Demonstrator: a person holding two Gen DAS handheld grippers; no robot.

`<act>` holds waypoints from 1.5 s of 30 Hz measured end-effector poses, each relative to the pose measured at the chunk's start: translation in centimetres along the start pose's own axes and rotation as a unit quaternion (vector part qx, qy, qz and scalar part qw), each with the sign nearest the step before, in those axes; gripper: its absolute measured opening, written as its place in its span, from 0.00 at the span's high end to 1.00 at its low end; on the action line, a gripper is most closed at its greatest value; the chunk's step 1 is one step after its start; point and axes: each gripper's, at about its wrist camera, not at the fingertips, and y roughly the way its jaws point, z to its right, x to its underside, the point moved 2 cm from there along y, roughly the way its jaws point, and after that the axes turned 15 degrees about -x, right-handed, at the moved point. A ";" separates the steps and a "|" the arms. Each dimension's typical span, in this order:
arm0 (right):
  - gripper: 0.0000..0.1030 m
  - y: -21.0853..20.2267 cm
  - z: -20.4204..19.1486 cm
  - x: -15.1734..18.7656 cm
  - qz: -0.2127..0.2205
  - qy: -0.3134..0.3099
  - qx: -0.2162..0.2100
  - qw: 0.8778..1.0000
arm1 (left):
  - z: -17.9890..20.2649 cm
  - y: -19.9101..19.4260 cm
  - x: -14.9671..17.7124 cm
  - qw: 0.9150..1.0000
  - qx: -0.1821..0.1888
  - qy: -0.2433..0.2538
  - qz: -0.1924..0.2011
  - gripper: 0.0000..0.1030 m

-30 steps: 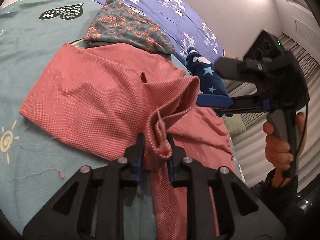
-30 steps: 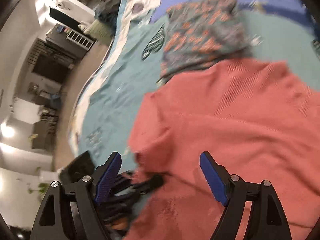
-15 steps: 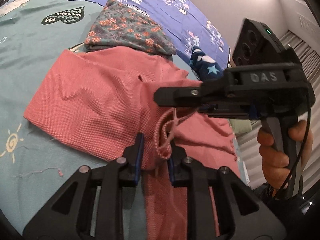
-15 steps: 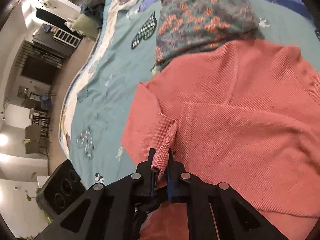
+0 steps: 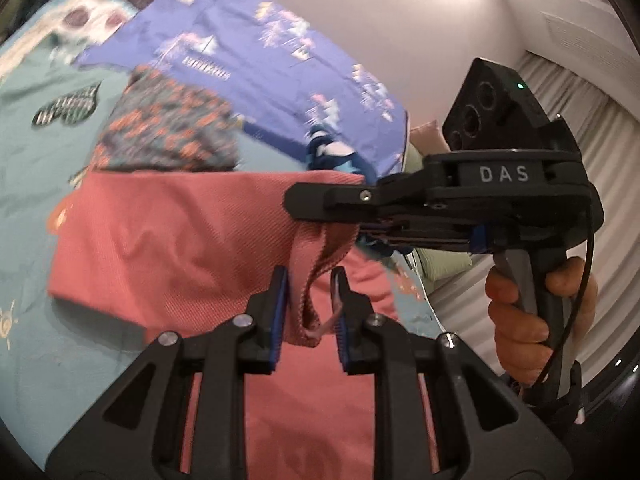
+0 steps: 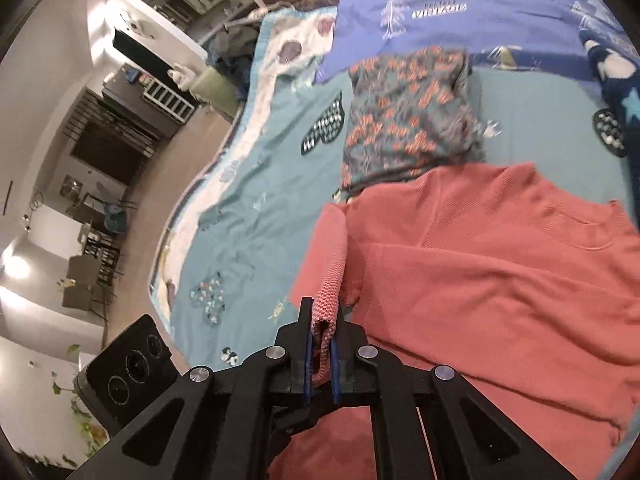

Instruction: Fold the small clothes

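Note:
A coral-pink knit garment [image 5: 168, 240] lies spread on a teal bedspread [image 5: 32, 208]; it also shows in the right wrist view [image 6: 480, 280]. My left gripper [image 5: 308, 308] has its jaws parted, with a loose fold of the garment's edge hanging between them. My right gripper [image 6: 320, 344] is shut on a raised fold of the same garment. In the left wrist view the right gripper [image 5: 320, 216] reaches in from the right, just above the left fingers, pinching the cloth.
A folded floral garment [image 6: 408, 120] lies beyond the pink one. A navy star-print item [image 6: 616, 80] is at the right. A purple sheet [image 6: 460, 4] covers the far end. The bed's left edge [image 6: 188, 216] drops to the floor.
The left jaws have opened from their grip on the pink fold. The right gripper swung in over the left, shut on the fold and lifted it.

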 end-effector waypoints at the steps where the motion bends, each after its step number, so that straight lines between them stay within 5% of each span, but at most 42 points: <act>1: 0.95 -0.8 -0.2 0.0 0.007 -0.002 -0.001 1.000 | 1.0 -0.2 -0.1 1.000 0.000 0.008 0.009 0.79; 19: 0.95 -15.9 2.3 2.1 0.121 0.008 -0.008 0.993 | 15.2 1.9 0.7 0.996 0.050 0.076 0.020 0.79; 28: 0.95 -18.8 6.1 2.9 0.117 0.023 -0.001 0.993 | 19.1 5.1 1.6 0.995 0.061 0.075 -0.006 0.79; 35: 0.95 -18.2 12.5 2.9 0.084 0.056 0.011 0.995 | 17.9 8.5 2.9 0.994 0.034 0.072 -0.075 0.71; 42: 0.93 -15.0 22.7 5.1 0.050 0.138 0.041 0.988 | 12.3 6.4 1.6 0.996 -0.032 0.073 -0.048 0.54; 45: 0.87 -15.3 24.9 5.9 0.066 0.127 0.160 0.977 | 9.3 6.3 0.4 0.990 -0.095 0.097 -0.034 0.54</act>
